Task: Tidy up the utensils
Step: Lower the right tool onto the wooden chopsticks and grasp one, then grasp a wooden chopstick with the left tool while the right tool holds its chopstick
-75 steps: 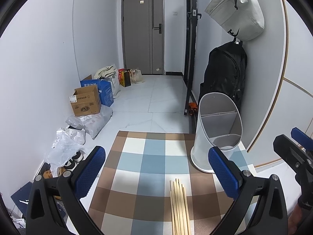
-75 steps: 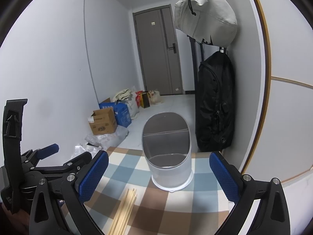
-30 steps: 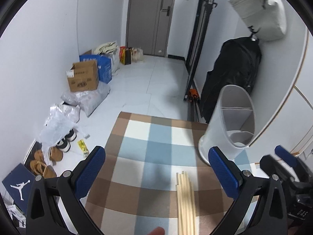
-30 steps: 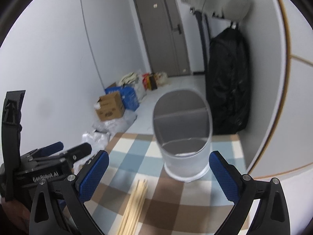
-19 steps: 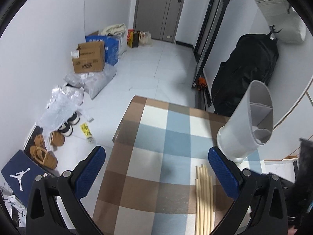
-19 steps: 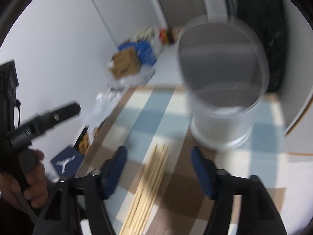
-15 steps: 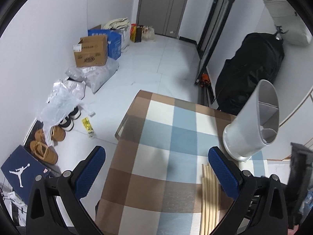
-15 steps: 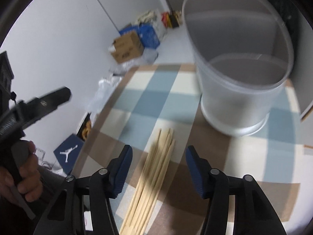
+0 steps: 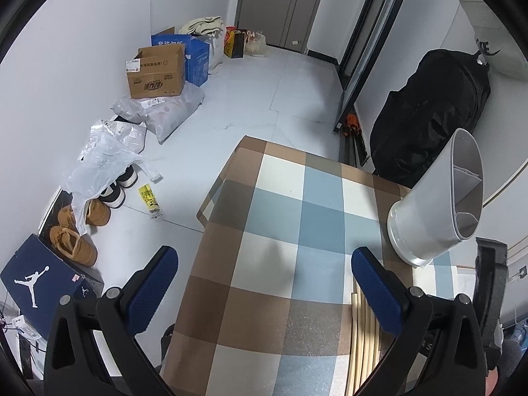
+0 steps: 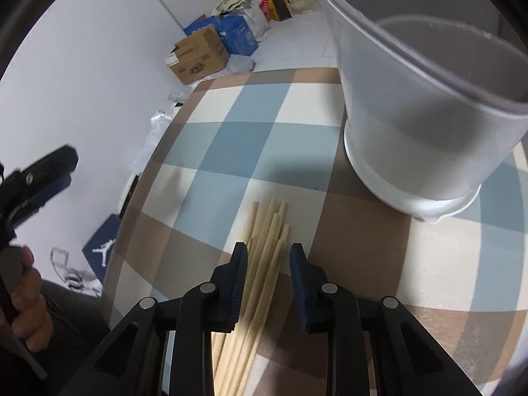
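- left gripper (image 9: 264,272) held high over the bench's left edge, jaws spread wide, nothing between them; in the right wrist view it shows at far left (image 10: 39,171), gripped by a hand (image 10: 23,300).
- bench (image 9: 297,198) covered in a brown, blue and cream check cloth.
- Floor past the left edge of the bench: navy shoe box (image 9: 36,280), tan shoes (image 9: 76,231), plastic bags (image 9: 105,158), cardboard box (image 9: 155,72), blue box (image 9: 194,52).
- chopsticks (image 10: 264,254), pale wood, lie bundled flat on the bench near its front edge, tips pointing toward the far edge; the bundle is partly hidden behind the left gripper's right finger in the left wrist view (image 9: 358,330).
- right gripper (image 10: 269,260) low over the bundle, jaws partly closed and straddling the sticks; whether the pads touch them I cannot tell.
- white holder (image 10: 412,125) stands upright on the bench's right side, beyond the chopstick tips and apart from them; the left wrist view (image 9: 435,204) shows a divider inside.
- black bag (image 9: 429,115) against the wall beyond the far right corner.
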`<state>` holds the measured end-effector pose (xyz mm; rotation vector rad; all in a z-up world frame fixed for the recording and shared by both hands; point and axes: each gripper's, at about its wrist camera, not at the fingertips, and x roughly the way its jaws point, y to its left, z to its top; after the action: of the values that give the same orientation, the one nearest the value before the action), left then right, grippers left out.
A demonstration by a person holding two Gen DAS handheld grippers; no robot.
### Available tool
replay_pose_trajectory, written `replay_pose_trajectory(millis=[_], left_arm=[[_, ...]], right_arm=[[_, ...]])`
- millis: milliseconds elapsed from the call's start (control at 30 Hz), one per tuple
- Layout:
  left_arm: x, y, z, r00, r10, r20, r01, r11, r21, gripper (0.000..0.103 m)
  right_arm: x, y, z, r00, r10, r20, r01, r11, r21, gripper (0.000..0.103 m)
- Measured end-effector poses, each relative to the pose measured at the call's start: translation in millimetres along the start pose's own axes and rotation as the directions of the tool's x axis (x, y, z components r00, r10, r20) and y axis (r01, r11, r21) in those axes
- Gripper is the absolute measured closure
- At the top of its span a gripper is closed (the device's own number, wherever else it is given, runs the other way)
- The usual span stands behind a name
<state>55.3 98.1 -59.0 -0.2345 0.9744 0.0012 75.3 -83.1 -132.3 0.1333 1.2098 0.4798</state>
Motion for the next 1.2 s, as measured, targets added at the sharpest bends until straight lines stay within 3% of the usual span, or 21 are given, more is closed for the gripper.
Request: replay_pose_trajectory(millis=[200,367,433,567,733,800,1033,1200], left_arm=[[5.9,1.3,-1.1,1.000,-0.011,-0.018,0.011,1.000,0.003,0.001],[15.0,-6.4,-3.2,0.996,-0.063,-0.058,0.063,0.998,0.009,0.001],[16.9,-10.9,-5.2,0.994,-0.081,-0.075,0.082,0.996,0.017,0.006],[27.0,-23.2,-12.9,0.982,-0.127,-0.140,0.133,0.990,0.034,0.009],[36.3,-37.5,-25.2,0.963,-0.159,-0.216,0.175,0.983,0.057,0.020],[39.0,-45.2,-31.2,0.956,-0.163,-0.243,0.187,0.979,0.080,0.030],[44.7,-66.6,-38.9,0.946,-0.154,-0.285,0.199,0.970,0.137,0.033],[57.6,-71.4,-41.0,0.943,-0.103,-0.318,0.159,0.974,0.158,0.059]], right_arm=[[-4.1,3.1,-0.2,1.000,-0.014,0.018,0.014,1.000,-0.011,0.097],[-24.9,7.7,1.6,0.995,-0.011,0.102,0.014,0.999,-0.031,0.099],[-33.9,8.1,1.5,0.990,-0.009,0.138,0.012,1.000,-0.024,0.099],[-55.0,6.4,-0.7,0.977,-0.002,0.211,0.006,1.000,-0.020,0.099],[-81.8,1.9,-5.3,0.954,0.010,0.299,-0.010,1.000,-0.004,0.100],[-93.1,-0.5,-7.8,0.942,0.018,0.335,-0.021,1.000,0.004,0.100],[-130.1,-5.2,-14.4,0.895,0.046,0.443,-0.058,0.998,0.013,0.099],[-145.0,-11.6,-21.7,0.881,0.044,0.472,-0.066,0.997,0.030,0.099]])
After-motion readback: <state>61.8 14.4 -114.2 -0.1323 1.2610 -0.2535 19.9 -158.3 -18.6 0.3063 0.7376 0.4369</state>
